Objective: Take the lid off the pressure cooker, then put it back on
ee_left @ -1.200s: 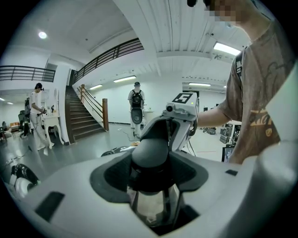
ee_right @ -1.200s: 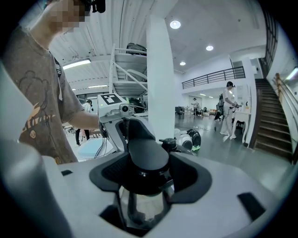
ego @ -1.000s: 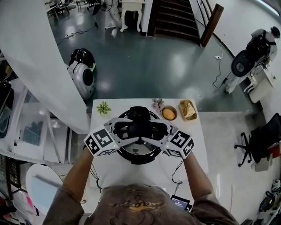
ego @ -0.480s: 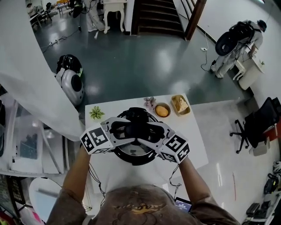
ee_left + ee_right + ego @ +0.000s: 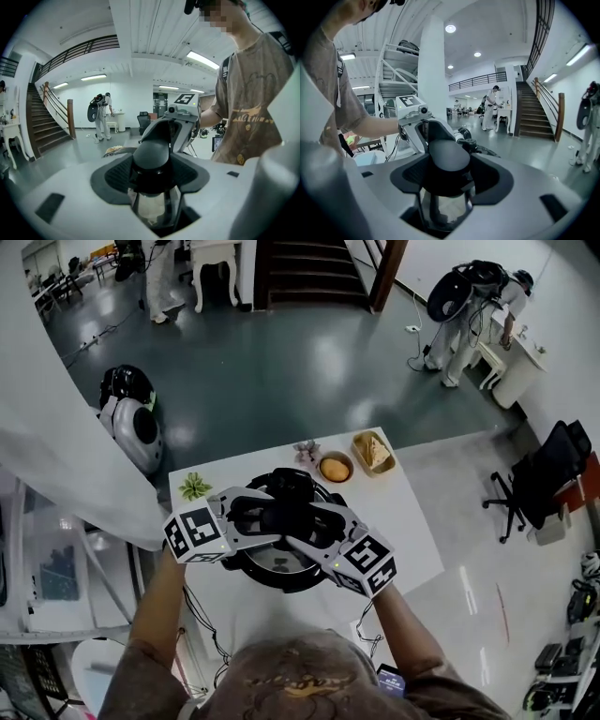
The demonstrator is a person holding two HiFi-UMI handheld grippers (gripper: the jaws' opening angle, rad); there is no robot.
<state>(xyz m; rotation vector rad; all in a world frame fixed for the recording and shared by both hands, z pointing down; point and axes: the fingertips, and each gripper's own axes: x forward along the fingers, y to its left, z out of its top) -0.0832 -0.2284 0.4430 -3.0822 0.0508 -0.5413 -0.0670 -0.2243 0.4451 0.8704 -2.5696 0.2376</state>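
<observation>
Clamped from both sides: the left gripper [image 5: 152, 185] has its jaws closed on one end of the lid handle [image 5: 151, 154], and the right gripper [image 5: 447, 180] has its jaws closed on the other end, so the two face each other across it. Each pair of dark pads [image 5: 117, 176], finely ribbed like a grid, cups a smooth, rounded, matt-black knob of the handle. Just under the knob I see a glossy, mirror-like surface with blurred reflections. From the head view the handle is a long black bar lying across the round, polished-steel lid [image 5: 281, 561] of the pressure cooker [image 5: 246, 563], whose dark rim shows round the lid's edge. I cannot tell whether the lid is seated on the pot or raised a little off it. My gripper bodies are pale grey, hard-shelled and angular, each carrying a cube printed with black-and-white squares. The cooker stands on a white, flat-topped table [image 5: 403, 526]. Along the table's far edge sit a small green plant [image 5: 195, 487], a pale pinkish flower-like ornament [image 5: 307, 452], a round bowl [image 5: 335, 468] holding something orange, and a squarish yellow tray [image 5: 373, 452] with a pale tan piece inside. Beyond the table lies a dark, shiny floor [image 5: 281, 362].
</observation>
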